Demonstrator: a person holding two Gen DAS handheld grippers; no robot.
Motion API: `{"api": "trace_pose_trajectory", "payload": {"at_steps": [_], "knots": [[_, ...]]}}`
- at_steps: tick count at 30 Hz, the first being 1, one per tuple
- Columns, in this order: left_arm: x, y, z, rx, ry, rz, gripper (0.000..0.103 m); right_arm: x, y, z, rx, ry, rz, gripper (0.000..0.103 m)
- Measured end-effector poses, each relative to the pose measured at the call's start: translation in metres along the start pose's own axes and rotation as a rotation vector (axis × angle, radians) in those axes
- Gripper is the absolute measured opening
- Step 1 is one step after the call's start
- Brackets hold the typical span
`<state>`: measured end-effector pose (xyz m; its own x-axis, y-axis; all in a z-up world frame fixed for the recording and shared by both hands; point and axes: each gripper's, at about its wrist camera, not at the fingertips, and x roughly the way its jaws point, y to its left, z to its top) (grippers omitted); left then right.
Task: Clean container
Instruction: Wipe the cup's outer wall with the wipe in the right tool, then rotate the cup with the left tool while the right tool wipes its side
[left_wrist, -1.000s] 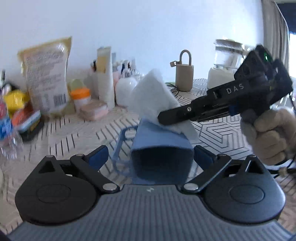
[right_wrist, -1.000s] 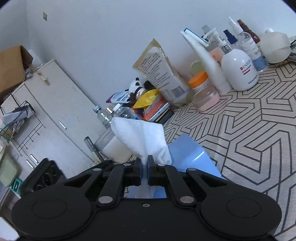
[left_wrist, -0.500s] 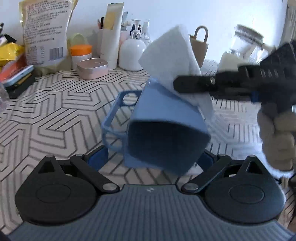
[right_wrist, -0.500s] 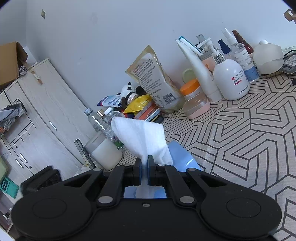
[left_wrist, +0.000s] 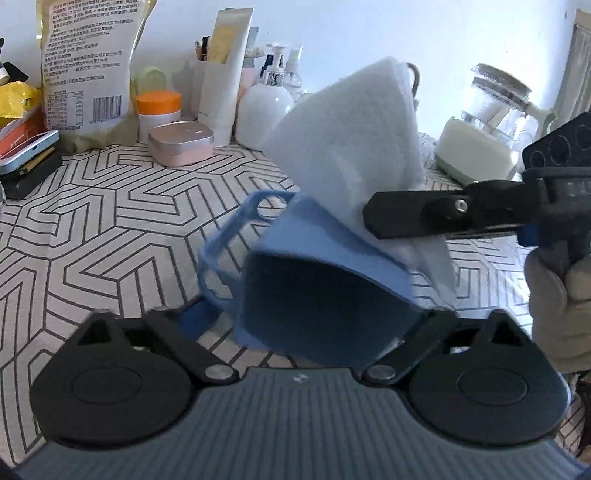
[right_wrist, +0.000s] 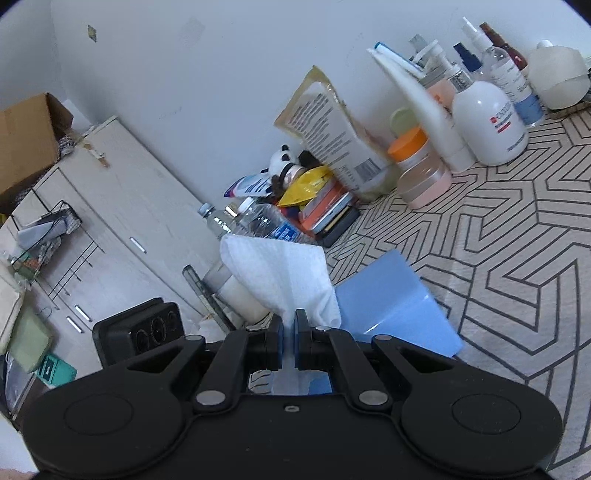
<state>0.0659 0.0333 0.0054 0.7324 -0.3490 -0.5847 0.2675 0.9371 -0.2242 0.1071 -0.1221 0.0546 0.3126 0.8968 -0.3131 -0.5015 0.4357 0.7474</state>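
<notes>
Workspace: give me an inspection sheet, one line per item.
Surface: table cover with a black geometric line pattern on white.
Job's things: blue plastic container with a loop handle, lying between the left tool's fingers; white folded cloth resting on its top.
Clutter: printed food pouch, orange-lidded jar, pink tin, white pump bottle, clear water bottle, all along the wall.
Grippers: left tool closing around the container, pad contact not visible; right tool shut on the cloth.
Cables: nothing seen.
Surroundings: white wall, cream cabinet, cardboard box.
</notes>
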Motion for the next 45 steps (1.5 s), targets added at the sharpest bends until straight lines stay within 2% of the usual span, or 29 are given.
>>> {"api": "trace_pose_trajectory", "payload": {"at_steps": [4,8,13,18,21,22,23,25,32,36,38,45], "knots": [[0.0,0.003,0.001,-0.012,-0.004,-0.01,0.085,-0.01,0.001,0.002,-0.029,-0.029,-0.065,0.003],[-0.001,0.004,0.002,-0.021,-0.006,-0.016,0.085,-0.018,-0.008,0.006,0.009,-0.06,-0.093,0.003],[-0.003,0.012,0.001,-0.061,-0.015,-0.044,0.085,-0.024,0.0,0.006,-0.048,-0.07,-0.155,0.003],[-0.003,0.016,0.0,-0.082,-0.021,-0.052,0.085,-0.03,-0.003,0.007,-0.037,-0.084,-0.185,0.003],[-0.004,0.02,0.0,-0.103,-0.028,-0.057,0.085,-0.033,-0.002,0.007,-0.053,-0.09,-0.237,0.003],[-0.004,0.02,0.0,-0.106,-0.029,-0.059,0.085,-0.033,-0.001,0.006,-0.065,-0.086,-0.271,0.005],[-0.004,0.021,0.0,-0.109,-0.029,-0.061,0.084,-0.032,-0.001,0.005,-0.065,-0.076,-0.286,0.012],[-0.004,0.02,0.0,-0.103,-0.028,-0.063,0.082,-0.028,-0.003,0.003,-0.062,-0.054,-0.311,0.014],[-0.004,0.015,-0.001,-0.072,-0.022,-0.07,0.082,-0.019,-0.004,0.0,-0.019,-0.013,-0.127,0.014],[-0.005,0.012,-0.002,-0.056,-0.02,-0.063,0.082,-0.014,-0.006,-0.002,0.012,0.005,-0.059,0.014],[-0.005,0.009,-0.002,-0.04,-0.017,-0.056,0.082,-0.014,-0.005,-0.003,0.018,0.01,-0.048,0.014],[-0.011,-0.004,-0.005,0.032,-0.031,-0.023,0.084,-0.019,-0.013,-0.003,0.044,-0.013,-0.127,0.014]]}}
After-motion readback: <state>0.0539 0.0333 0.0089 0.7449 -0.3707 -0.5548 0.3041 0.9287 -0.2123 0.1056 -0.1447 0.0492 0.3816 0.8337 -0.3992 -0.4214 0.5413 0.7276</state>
